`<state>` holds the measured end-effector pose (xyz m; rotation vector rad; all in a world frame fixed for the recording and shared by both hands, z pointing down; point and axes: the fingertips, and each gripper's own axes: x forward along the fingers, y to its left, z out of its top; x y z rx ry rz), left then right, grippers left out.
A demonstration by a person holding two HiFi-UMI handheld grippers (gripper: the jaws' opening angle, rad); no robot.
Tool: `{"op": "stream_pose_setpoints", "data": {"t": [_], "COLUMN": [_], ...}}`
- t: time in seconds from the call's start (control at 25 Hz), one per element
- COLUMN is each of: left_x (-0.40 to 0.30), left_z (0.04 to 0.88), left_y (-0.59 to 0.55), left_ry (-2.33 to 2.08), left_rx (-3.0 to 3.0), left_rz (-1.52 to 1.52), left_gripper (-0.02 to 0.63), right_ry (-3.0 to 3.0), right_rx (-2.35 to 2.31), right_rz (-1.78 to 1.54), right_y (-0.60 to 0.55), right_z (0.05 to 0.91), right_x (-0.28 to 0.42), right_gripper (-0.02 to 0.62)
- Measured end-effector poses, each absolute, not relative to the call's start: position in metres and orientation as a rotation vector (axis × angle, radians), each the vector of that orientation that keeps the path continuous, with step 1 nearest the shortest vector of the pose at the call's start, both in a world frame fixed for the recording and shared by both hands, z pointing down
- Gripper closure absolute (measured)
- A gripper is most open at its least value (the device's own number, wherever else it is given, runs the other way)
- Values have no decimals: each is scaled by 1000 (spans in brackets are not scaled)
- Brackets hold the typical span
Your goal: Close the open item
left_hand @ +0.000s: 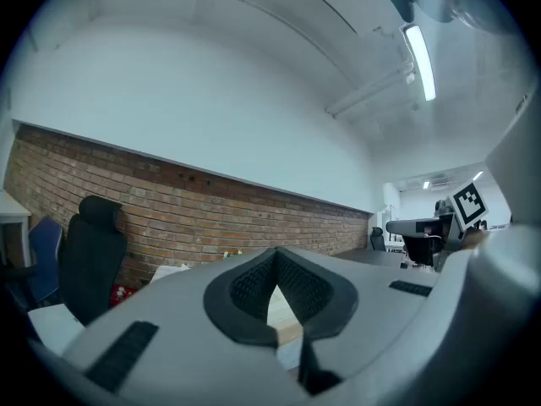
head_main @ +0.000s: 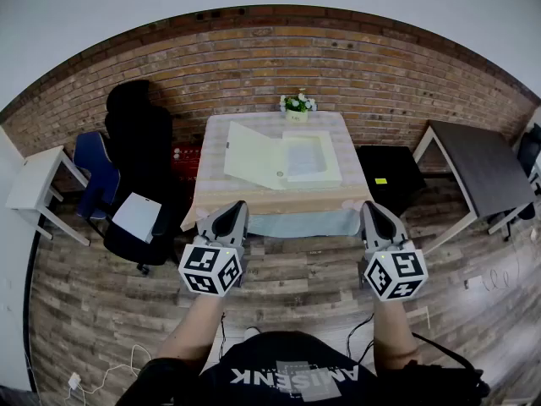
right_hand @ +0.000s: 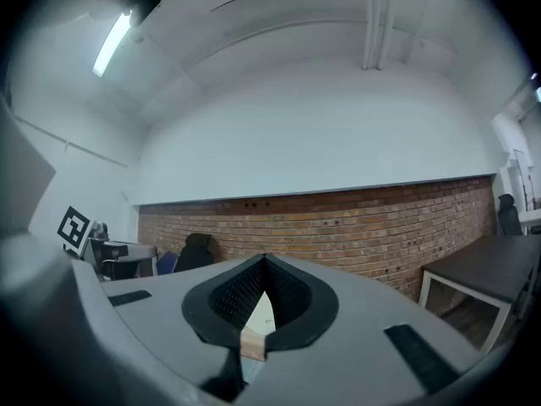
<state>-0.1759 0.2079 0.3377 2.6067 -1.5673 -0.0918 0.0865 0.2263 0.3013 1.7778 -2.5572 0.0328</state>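
Note:
A pale, flat box (head_main: 283, 157) lies open on the cloth-covered table (head_main: 279, 200), its lid (head_main: 252, 155) folded out to the left and its tray (head_main: 311, 159) to the right. My left gripper (head_main: 239, 208) hovers in front of the table's near left corner, and its jaws are shut with nothing between them. My right gripper (head_main: 370, 208) hangs by the near right corner, also shut and empty. Both are short of the box and touch nothing. In the left gripper view the closed tips (left_hand: 275, 259) point over the table; the right gripper view shows the same (right_hand: 265, 266).
A small potted plant (head_main: 297, 105) stands at the table's far edge by the brick wall. A black office chair (head_main: 139, 155) carrying a white sheet (head_main: 137, 216) and a blue chair (head_main: 93, 172) stand left, with a white side table (head_main: 34, 180). A black box (head_main: 389, 172) and a dark table (head_main: 478, 163) are right.

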Motion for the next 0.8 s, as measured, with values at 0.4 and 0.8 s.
{"op": "stream_pose_setpoints", "data": {"t": [0.4, 0.8], "left_x": [-177, -157], "left_z": [330, 337], "left_y": [216, 219], "left_ry": [-1660, -1638], "left_rx": [2563, 2584], "left_rz": [-174, -106], "left_gripper": [594, 594], "right_ry": [-2572, -2609], "right_rx": [1778, 1778], "right_rz": [32, 106], "right_y": [232, 236], "right_z": [300, 306], "right_x": [96, 110], "right_gripper": [555, 554]}}
